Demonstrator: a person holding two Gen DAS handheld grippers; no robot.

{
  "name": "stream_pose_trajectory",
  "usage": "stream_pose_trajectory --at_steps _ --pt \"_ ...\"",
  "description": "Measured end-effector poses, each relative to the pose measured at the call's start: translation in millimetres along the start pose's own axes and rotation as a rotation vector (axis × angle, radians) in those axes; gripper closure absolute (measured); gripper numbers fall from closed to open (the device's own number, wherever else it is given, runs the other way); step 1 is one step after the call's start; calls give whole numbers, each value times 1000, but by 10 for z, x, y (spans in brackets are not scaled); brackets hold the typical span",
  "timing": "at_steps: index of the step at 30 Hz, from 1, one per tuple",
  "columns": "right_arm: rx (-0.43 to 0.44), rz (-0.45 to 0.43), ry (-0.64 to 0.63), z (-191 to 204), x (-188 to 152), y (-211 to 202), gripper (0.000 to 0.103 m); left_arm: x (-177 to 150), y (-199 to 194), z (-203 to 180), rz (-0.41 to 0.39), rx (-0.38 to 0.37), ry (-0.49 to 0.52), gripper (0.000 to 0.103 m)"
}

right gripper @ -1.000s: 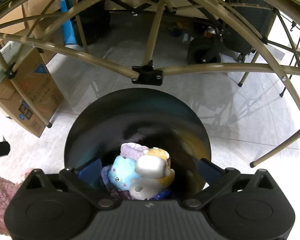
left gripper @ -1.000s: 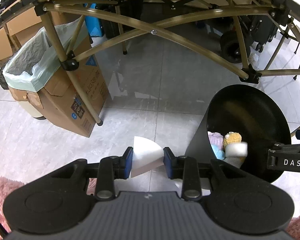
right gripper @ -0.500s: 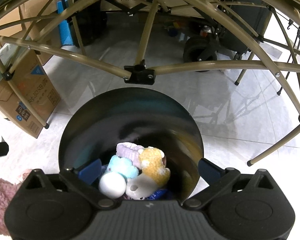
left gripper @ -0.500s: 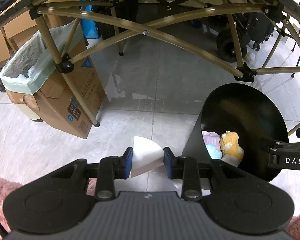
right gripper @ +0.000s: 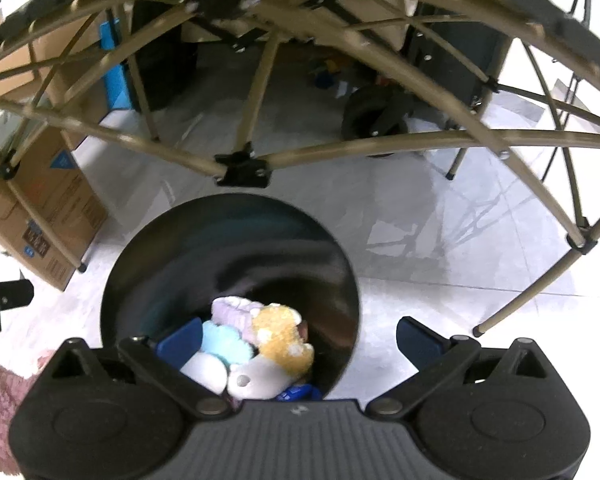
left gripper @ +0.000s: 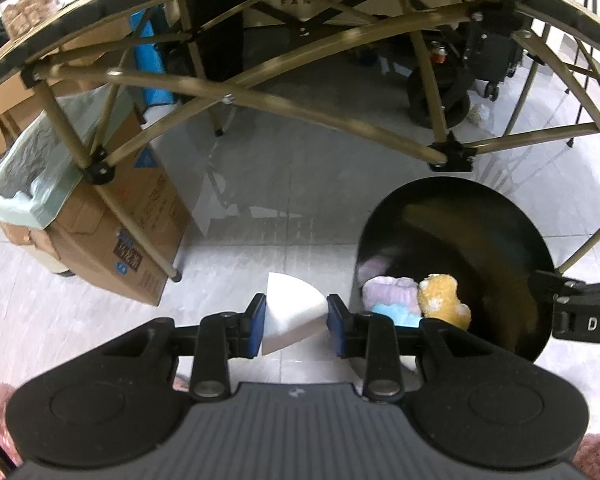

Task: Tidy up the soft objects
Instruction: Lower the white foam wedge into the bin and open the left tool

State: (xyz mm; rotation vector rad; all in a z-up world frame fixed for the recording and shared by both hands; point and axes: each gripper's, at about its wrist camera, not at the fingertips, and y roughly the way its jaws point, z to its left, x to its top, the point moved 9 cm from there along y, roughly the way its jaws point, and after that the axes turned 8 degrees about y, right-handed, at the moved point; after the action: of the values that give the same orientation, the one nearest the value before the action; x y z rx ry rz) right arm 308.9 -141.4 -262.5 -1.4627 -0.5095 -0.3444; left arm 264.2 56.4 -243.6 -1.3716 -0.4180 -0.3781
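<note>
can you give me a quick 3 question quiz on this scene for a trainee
1. True or false: the left gripper is shut on a white foam wedge.
2. Which toy lies in the black bin? A) orange plush B) red ball C) green frog
3. Fill in: the right gripper has its jaws ____, holding nothing.

Key: 1 true; 2 A; 3 open

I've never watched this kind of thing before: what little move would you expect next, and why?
Probably the left gripper swings right, over the black bin. It is shut on a white foam wedge, while the plush toys already lie inside the bin, and the right gripper is open and empty.
</note>
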Motion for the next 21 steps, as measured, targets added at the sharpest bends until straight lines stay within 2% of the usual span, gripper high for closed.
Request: stream_pose_trajectory --at_steps 10,21 --pt "-66 -67 79 -482 108 -202 0 230 128 -481 -37 -6 97 70" --pt "-120 -91 176 -854 115 -279 0 367 353 -976 -16 -58 152 70"
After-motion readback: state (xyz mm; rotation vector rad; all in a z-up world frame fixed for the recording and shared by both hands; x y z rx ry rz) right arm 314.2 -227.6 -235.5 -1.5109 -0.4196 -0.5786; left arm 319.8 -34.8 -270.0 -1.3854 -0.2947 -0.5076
